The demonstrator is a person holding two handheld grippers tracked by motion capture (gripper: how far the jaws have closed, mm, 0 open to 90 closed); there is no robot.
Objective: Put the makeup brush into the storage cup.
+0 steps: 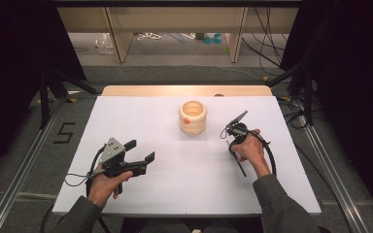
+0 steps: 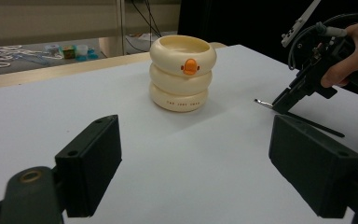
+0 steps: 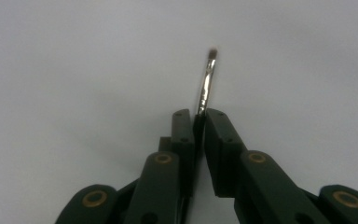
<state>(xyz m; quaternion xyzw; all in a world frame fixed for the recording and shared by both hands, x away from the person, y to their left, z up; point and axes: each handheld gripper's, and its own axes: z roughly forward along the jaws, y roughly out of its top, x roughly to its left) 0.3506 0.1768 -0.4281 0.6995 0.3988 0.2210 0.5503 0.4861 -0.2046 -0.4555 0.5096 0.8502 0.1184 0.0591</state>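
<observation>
Right gripper (image 3: 198,119): jaws pressed together on a thin brush (image 3: 207,79), gripped near its metal ferrule; bristle tip is pointed down at the white table (image 1: 184,165), the dark handle trailing behind toward the person. Left gripper (image 1: 140,151): jaws spread wide, nothing held, kept low over the table's left half. Cream ringed pot (image 1: 193,117), orange mark on its side: stood upright at the table's far middle, apart from both grippers.
</observation>
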